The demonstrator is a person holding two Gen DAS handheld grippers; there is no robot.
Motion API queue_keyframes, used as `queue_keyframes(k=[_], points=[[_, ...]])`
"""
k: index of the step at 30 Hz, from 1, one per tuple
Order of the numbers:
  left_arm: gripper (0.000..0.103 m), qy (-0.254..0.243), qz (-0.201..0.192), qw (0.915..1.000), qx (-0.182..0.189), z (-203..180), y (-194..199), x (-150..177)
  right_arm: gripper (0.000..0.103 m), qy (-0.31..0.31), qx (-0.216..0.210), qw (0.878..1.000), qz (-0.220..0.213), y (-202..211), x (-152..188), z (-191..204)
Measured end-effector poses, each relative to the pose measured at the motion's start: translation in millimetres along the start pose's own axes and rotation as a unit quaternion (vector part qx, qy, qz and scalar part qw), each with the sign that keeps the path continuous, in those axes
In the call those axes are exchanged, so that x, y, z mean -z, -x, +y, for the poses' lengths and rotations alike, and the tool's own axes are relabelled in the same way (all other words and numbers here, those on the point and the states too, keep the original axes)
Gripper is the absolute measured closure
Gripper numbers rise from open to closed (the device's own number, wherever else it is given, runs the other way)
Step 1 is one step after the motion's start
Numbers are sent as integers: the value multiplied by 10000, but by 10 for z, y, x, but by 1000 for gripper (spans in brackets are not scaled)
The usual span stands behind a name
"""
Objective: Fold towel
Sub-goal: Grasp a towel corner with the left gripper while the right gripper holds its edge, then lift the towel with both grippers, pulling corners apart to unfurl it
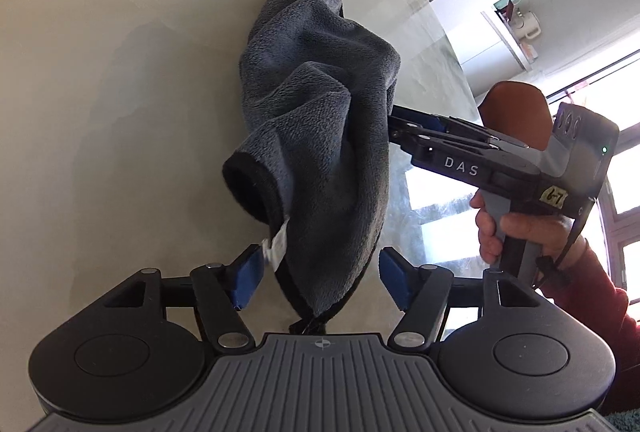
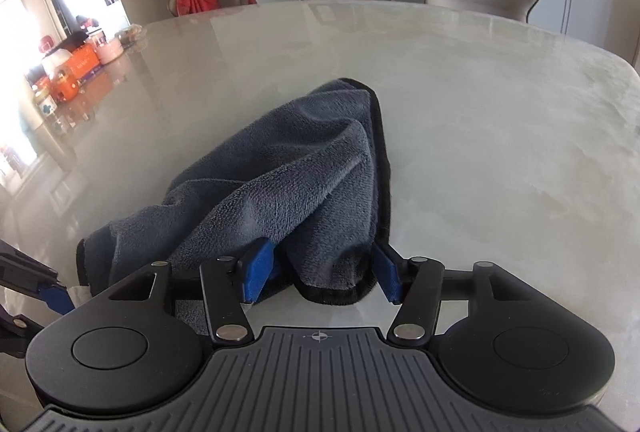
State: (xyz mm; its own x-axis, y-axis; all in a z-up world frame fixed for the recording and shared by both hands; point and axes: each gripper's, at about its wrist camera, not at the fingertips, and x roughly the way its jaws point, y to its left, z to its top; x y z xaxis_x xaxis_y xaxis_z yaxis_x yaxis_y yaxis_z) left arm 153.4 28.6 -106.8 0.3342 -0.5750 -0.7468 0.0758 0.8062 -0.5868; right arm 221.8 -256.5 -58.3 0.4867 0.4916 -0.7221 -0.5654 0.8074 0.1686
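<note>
Marble table [image 2: 480, 112] bears bunched towel [image 2: 304, 168] (tips hidden) between both grippers' parted fingers [image 2: 258, 270].

The left gripper [image 1: 320, 276] is showing black linkage arms with silver pivot screws, blue finger pads [image 1: 248, 272], two round black discs and a ribbed grey plate bearing a small crosshair mark. The right gripper [image 2: 320, 274] is wearing the same parts. From outside, its black body is displaying white "DAS" lettering, a yellow handwritten label and a green light. The right hand [image 1: 520, 228] is showing bare skin and a dark red sleeve [image 1: 600, 296].
</note>
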Motion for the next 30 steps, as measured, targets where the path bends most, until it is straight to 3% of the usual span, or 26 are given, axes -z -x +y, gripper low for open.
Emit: queue_keyframes(k=[1,2,3,4,8,13,22,24,26,28,30], points=[[72,-143,-4,9999,2,-41,-1,-4,80,52,-23,10000,-16,4,-1,17],[81,-280,-15,9996,-17,-82,6,-7,86,55,-59,9999,-69,36,-16,26],[95,-415,-65,9991,-42,-124,26,-11,88,58,-95,9999,-123,69,-31,36],[99,-535,-172,9984,-26,-162,65,-20,90,60,-131,9997,-176,102,-47,46],[99,-494,-682,9962,236,-178,263,-113,93,-422,-421,9969,-517,308,-172,-61],[100,-465,-1379,9893,131,-114,593,-328,94,-1056,-863,9842,-1125,651,-382,-292],[99,-1036,-2205,9698,-100,-156,1109,-869,98,-898,-1142,9743,-1722,970,-927,-491],[99,-1156,-2280,9667,-139,-185,1168,-937,96,-828,-1115,9756,-1702,967,-962,-501],[99,-1162,-2232,9675,-243,-145,1152,-964,90,-749,-881,9838,-1370,878,-947,-488],[99,-1062,-2157,9702,-315,-87,1108,-967,65,-437,-449,9937,-935,747,-851,-384],[99,-931,-2094,9727,-371,-42,1067,-943,63,7,-349,9972,-657,648,-712,-229]])
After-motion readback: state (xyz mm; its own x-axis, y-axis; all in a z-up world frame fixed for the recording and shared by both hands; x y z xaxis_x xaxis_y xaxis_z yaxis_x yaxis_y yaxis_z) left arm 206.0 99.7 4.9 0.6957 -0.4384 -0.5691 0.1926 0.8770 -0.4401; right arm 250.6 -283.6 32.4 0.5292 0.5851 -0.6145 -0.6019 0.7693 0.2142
